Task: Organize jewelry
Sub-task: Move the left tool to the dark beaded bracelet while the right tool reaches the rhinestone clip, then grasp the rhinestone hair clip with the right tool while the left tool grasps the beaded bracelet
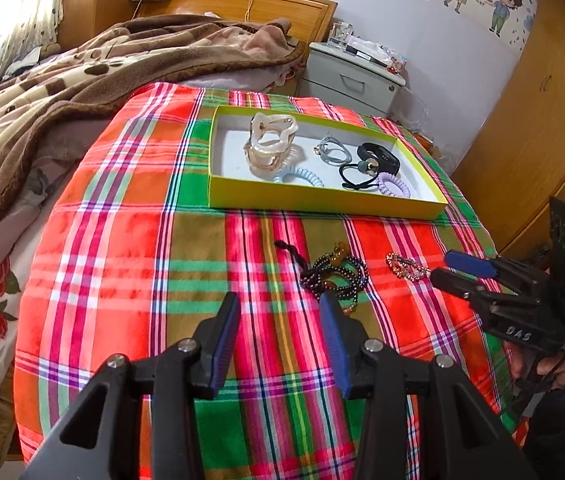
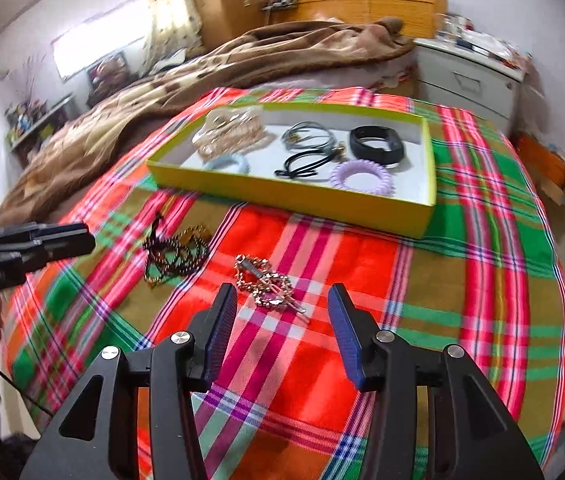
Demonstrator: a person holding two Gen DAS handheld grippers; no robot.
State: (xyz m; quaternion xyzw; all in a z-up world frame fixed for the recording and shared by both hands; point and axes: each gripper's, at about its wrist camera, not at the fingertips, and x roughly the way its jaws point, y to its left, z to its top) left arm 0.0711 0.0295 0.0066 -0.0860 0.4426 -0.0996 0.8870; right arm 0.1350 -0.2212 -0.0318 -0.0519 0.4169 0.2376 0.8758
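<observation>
A yellow tray [image 1: 322,200] [image 2: 294,198] on the plaid cloth holds a beige claw clip [image 1: 270,142], a blue coil tie [image 1: 298,176], a purple coil tie [image 2: 362,174], grey and black hair ties and a black band [image 2: 378,144]. A dark bead bracelet [image 1: 334,276] [image 2: 174,254] and a rose-gold hair clip [image 1: 404,266] [image 2: 268,284] lie on the cloth in front of the tray. My left gripper [image 1: 280,304] is open, just before the beads. My right gripper [image 2: 282,296] is open around the near end of the hair clip; it also shows in the left wrist view [image 1: 440,266].
A brown blanket [image 1: 82,76] lies on the bed to the left. A white nightstand [image 1: 354,76] with small items stands behind the tray. A wooden wardrobe [image 1: 534,120] is on the right.
</observation>
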